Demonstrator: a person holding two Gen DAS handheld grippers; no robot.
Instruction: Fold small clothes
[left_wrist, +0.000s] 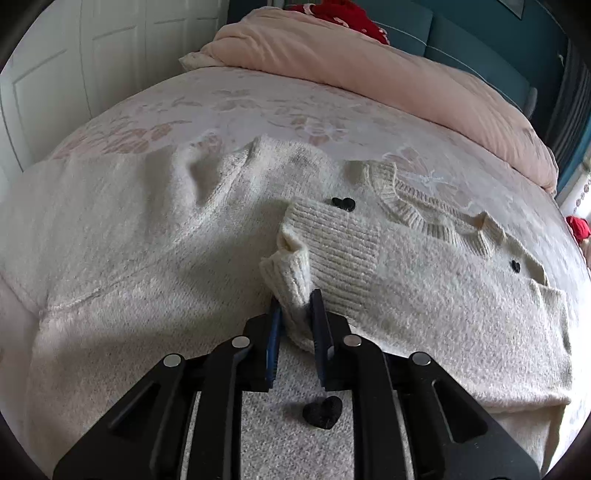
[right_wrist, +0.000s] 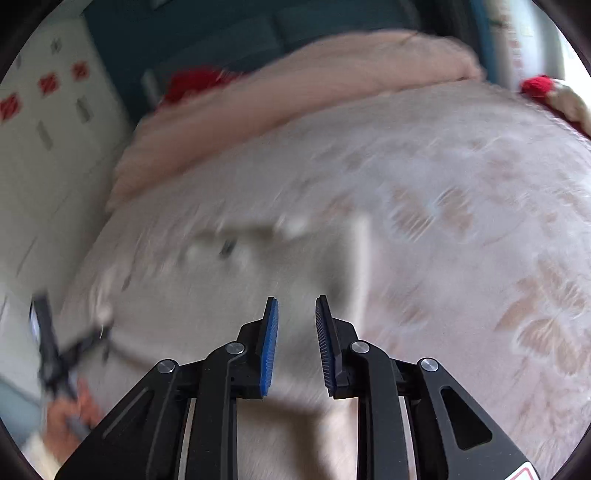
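Left wrist view looks across a fluffy cream knitted cardigan (left_wrist: 155, 229) spread flat on a bed with a white bedspread patterned in pale pink flowers (left_wrist: 258, 107). The left gripper (left_wrist: 296, 306) has its jaws drawn nearly together on the ribbed cuff of the cardigan's sleeve (left_wrist: 291, 273), the knit bunched between the two blue pads. That sleeve lies folded across the cardigan's front, its ribbed part reaching toward a black heart-shaped button (left_wrist: 343, 203). A second black heart button (left_wrist: 515, 266) sits further right near the ribbed neckline (left_wrist: 417, 210), and a third black heart button (left_wrist: 323, 411) shows on the knit beneath the gripper's frame. A rolled pale pink duvet (left_wrist: 369, 62) lies along the far side of the bed, with a red fabric item (left_wrist: 343, 13) behind it.

Right wrist view is heavily blurred. The right gripper (right_wrist: 296, 310) hovers above the cream knit with its jaws parted by a moderate gap and nothing between the blue pads. The cardigan's edge and the flowered bedspread show beyond it. At the lower left, a hand (right_wrist: 74, 406) grips the other black tool, though blur hides detail there.
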